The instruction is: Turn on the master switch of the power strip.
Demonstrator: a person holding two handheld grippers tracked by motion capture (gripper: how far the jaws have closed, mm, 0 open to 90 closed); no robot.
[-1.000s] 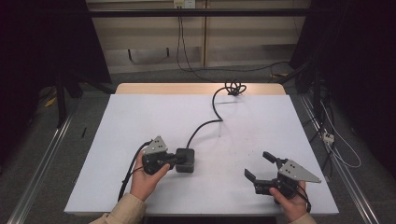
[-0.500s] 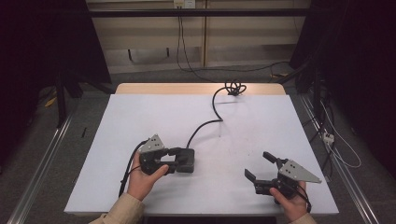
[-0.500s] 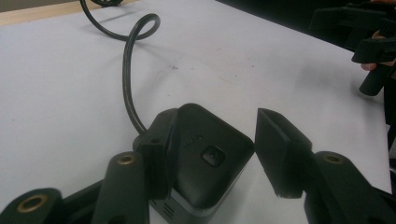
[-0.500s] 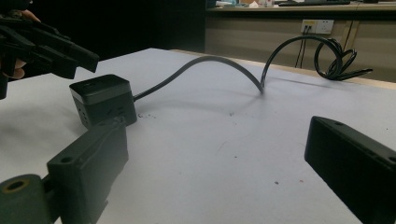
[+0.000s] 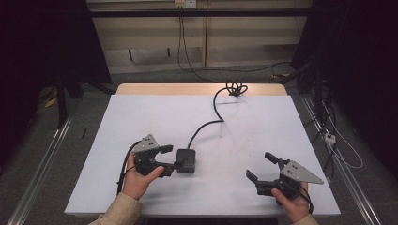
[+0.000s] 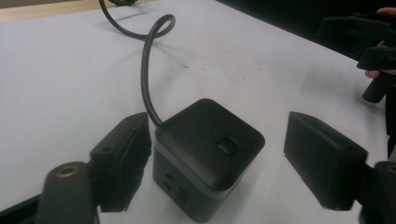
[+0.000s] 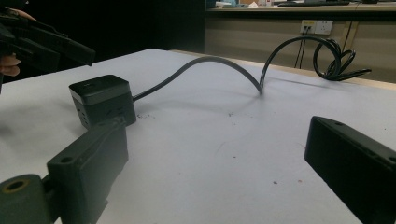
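High view: a white table (image 5: 141,122) w/ a wooden strip along its far edge. Near the front, left of centre, sits a black cube-shaped power block (image 5: 186,161); its black cord (image 5: 212,119) snakes away toward the far edge and ends in a coiled bundle there. The left gripper (image 5: 172,156), held in the person's left hand (image 5: 139,180), points right at the block; its jaws are spread, w/ one tip by the block's near left corner and the other just off its left side; contact can't be told from here. The right gripper (image 5: 259,166), held in the right hand (image 5: 293,206), is at the front right, well apart from the block, jaws spread w/ nothing btwn them. Left gripper view: the block (image 6: 208,154) sits btwn the two black jaws, close against the left one, w/ a clear gap to the right one; released, not gripping. A small square button shows on the block's top, socket slots on its side. Right gripper view: jaws wide apart over bare table, the block (image 7: 102,100) farther off at left, cord (image 7: 219,65) arching up behind it toward the coil.
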